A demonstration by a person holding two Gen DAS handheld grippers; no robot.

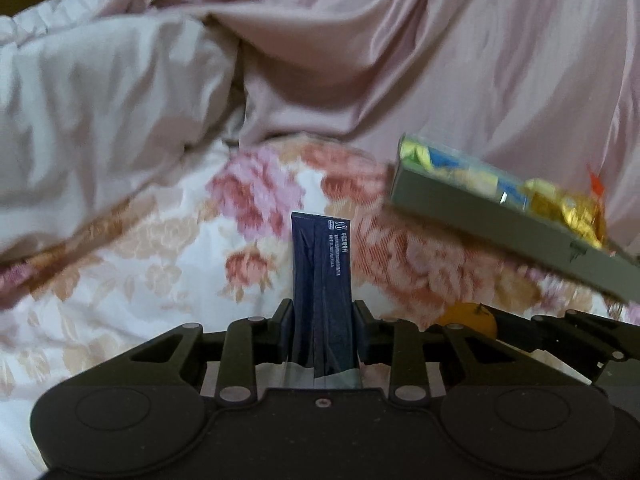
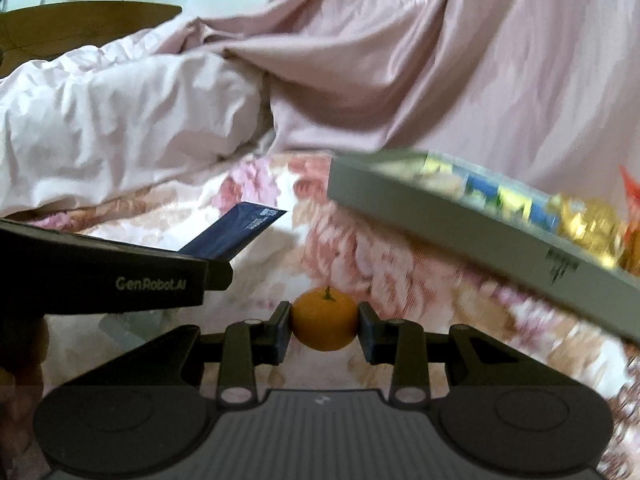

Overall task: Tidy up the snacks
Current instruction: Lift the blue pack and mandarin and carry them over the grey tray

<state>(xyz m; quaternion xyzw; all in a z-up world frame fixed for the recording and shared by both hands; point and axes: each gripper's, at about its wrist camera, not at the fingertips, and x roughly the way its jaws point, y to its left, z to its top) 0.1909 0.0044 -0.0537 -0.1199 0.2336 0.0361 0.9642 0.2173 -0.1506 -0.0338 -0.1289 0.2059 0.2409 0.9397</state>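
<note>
Orange (image 2: pixel 324 318) clamped between right gripper (image 2: pixel 324 326) fingers, stem up

The one clearly readable text was "GenRobot.AI", printed in pale letters on the black side of the left gripper's body (image 2: pixel 152 283) as it showed in the right wrist view. The dark blue packet (image 1: pixel 322 280) held between that gripper's fingers carried small white print near its top edge, including what looked like a large "80" or similar figure (too small and blurred to read with certainty), with lines of tiny characters below it; in the right wrist view the same packet (image 2: pixel 236 232) showed a pale block of print near its tip, also unreadable. The grey box (image 2: pixel 460 228) bore a small dark mark on its side wall, smeared by motion blur and not legible.
</note>
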